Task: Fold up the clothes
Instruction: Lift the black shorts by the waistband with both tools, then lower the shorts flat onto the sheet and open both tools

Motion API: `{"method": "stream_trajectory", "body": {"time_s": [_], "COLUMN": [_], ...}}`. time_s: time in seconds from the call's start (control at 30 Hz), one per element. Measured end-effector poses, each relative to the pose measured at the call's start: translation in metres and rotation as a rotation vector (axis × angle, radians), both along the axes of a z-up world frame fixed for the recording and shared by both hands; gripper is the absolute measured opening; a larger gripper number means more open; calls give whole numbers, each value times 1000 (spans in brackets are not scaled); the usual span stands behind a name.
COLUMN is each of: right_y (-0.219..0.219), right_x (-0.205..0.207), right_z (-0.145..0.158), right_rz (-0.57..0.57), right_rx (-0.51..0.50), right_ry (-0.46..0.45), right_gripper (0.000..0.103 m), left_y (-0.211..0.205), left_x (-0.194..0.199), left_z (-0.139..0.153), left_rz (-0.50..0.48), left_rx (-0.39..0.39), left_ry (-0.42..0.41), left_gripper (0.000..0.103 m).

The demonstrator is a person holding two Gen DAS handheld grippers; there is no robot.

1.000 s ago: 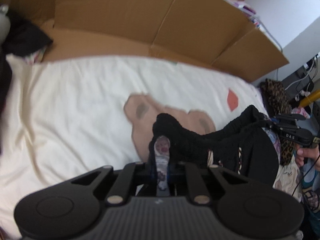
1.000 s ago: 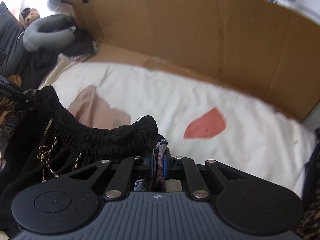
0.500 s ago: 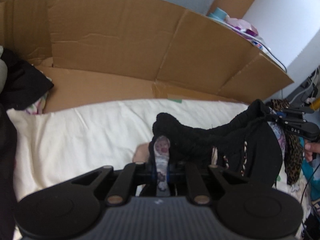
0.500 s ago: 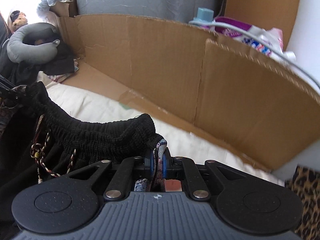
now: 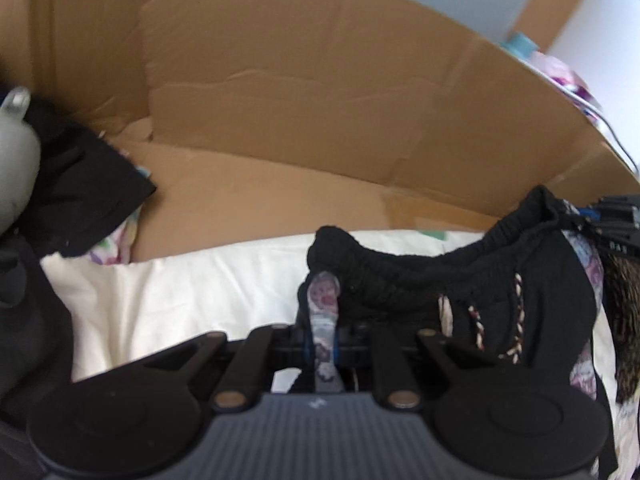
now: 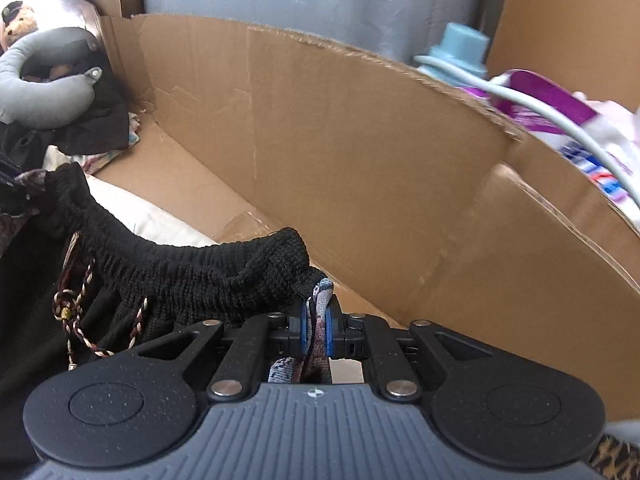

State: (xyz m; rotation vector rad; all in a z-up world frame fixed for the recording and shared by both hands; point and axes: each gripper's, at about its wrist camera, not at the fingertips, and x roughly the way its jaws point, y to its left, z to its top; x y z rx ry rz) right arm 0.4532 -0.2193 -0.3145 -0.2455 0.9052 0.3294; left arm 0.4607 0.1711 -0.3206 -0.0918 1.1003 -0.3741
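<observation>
Presently, left to right: left gripper point(image 5: 320, 340), fingers pinched on one end of the black elastic waistband point(image 5: 400, 276) of a garment with a floral-print lining; right gripper point(image 6: 316, 328), fingers pinched on the other end, the band slung between them above the cream sheet point(image 5: 160, 292), near the cardboard wall point(image 5: 320, 100). Folding judged barely begun: garment lifted, no fold laid, flattening and folding outstanding. Garment's lower part is cut off; its type is unclear.

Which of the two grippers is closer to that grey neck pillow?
Left. The left gripper holds the black garment's waistband end beside the grey neck pillow; the right gripper holds the opposite end, farther away.
</observation>
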Motion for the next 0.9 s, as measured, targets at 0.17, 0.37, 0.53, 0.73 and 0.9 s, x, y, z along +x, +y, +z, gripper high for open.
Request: {"method": "stream_trajectory", "body": {"time_s": [0.17, 0.37, 0.53, 0.73, 0.9], "right_y": [14, 10, -15, -40, -54], "right_x": [15, 21, 10, -13, -45], "right_z": [-21, -56, -48, -29, -20], "right_rz": [5, -72, -83, -71, -101], "right_rx": [-31, 16, 119, 139, 183], "right_ry": [35, 127, 141, 154, 191], "right_gripper": [7, 36, 47, 47, 47], "left_y": [7, 4, 17, 39, 58], "left_x": [12, 17, 12, 3, -13], "left_z": [-20, -48, -33, -5, 17], "left_rz": [15, 12, 23, 38, 90], "left_rx": [24, 117, 136, 165, 192], "left_ry": [28, 82, 92, 87, 82], "left_gripper": [10, 42, 67, 69, 70]}}
